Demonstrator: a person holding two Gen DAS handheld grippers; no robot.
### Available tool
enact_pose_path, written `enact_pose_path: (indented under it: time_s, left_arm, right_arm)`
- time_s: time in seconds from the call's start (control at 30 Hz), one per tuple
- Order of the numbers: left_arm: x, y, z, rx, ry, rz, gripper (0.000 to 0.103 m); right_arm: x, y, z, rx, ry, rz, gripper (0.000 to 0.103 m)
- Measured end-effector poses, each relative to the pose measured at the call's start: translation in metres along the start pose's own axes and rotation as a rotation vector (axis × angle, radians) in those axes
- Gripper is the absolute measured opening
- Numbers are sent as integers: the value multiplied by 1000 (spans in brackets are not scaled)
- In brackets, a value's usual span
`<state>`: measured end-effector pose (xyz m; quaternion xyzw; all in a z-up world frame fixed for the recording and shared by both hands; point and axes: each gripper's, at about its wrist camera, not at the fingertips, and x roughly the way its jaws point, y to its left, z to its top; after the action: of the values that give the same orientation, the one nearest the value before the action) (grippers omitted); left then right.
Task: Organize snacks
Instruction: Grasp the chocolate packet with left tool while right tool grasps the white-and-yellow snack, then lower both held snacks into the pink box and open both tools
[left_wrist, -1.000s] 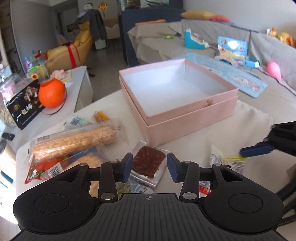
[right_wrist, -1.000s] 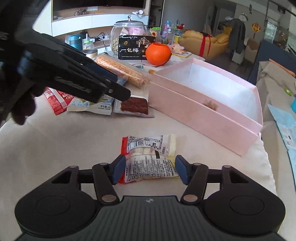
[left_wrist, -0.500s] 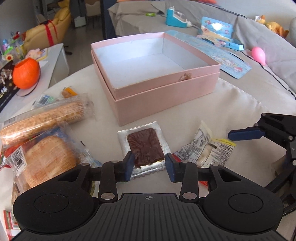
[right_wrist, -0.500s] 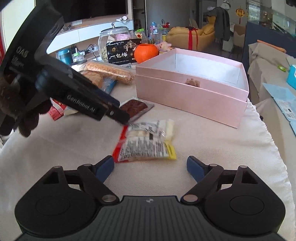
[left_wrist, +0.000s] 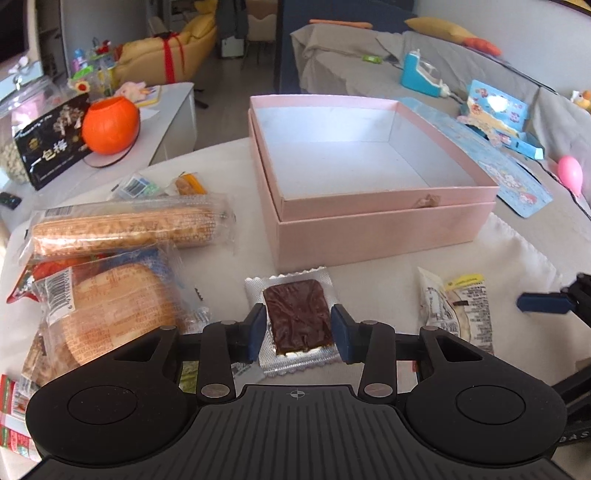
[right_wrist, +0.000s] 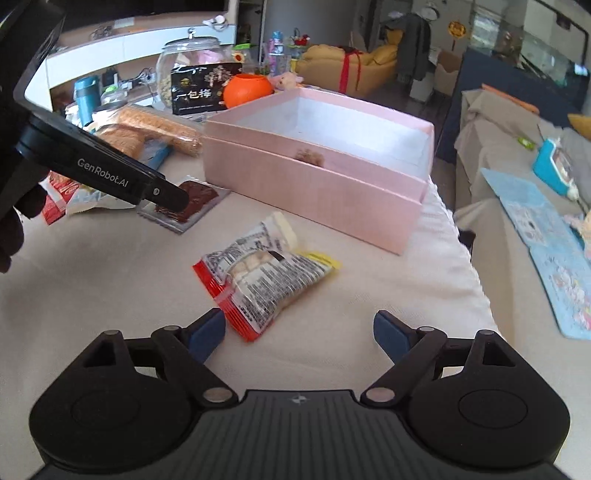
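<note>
Left wrist view: the left gripper (left_wrist: 298, 329) is straddling a brown snack bar in a silver wrapper (left_wrist: 297, 319), its blue pads sitting at either edge of the bar; whether they are pressing on it cannot be told. The bar is lying on the cloth-covered surface (left_wrist: 388, 273) just in front of the open pink box (left_wrist: 384, 229), whose white interior is showing no snacks. To the left, a long wafer roll pack (left_wrist: 125, 227) is resting over a round bread pack (left_wrist: 110, 310). To the right, a white and yellow snack packet (left_wrist: 458, 306) is lying near one blue fingertip of the right gripper (left_wrist: 546, 302). Right wrist view: the right gripper (right_wrist: 299, 334) is standing wide open, its jaws having just been widening, with nothing between them; the snack packet (right_wrist: 266, 273) is lying just ahead of its left pad. The left gripper (right_wrist: 173, 201) is reaching onto the snack bar (right_wrist: 195, 199) beside the pink box (right_wrist: 314, 192).
</note>
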<state>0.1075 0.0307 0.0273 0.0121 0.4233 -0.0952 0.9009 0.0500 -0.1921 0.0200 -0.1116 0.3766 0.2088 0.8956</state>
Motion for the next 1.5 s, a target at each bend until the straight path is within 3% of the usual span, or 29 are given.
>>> enact_pose_path:
  time_s: [0.07, 0.17, 0.33, 0.6, 0.7, 0.8, 0.93, 1.03, 1.07, 1.1, 1.2, 1.5]
  left_arm:
    - [7, -5, 2, 5, -2, 22, 46]
    - [11, -11, 4, 18, -7, 57, 46]
    - [6, -10, -1, 22, -14, 33, 45]
    - [-34, -35, -55, 68, -42, -20, 45]
    - [-43, -38, -69, 52, -59, -9, 45]
    - [-47, -39, -74, 46, -59, 3, 45]
    - [-47, -39, -72, 35, -40, 14, 46]
    - [-46, -39, -70, 30, -31, 14, 46]
    - [-46, -38, -69, 22, -30, 8, 46]
    - [-45, -36, -68, 11, -32, -2, 46]
    - [-41, -31, -67, 10, -57, -21, 47]
    - [-39, -38, -69, 138, -100, -29, 43]
  right_arm:
    - [0, -11, -4, 79, 4, 28, 89]
    - [-1, -7, -10, 68, -20, 2, 90]
    - [2, -4, -12, 93, -39, -17, 95]
    - [1, -7, -11, 84, -7, 5, 102]
    - [1, -9, 0, 129, 25, 43, 97]
    - [1, -11, 16, 252, -12, 97, 95]
    - [27, 5, 42, 271, 21, 37, 95]
    - [44, 19, 49, 208, 61, -9, 84]
    - [44, 24, 48, 180, 50, -33, 77]
    - [42, 26, 48, 154, 46, -42, 64]
    - [32, 14, 45, 173, 56, 1, 50]
    - [-11, -32, 16, 219, 42, -21, 49]
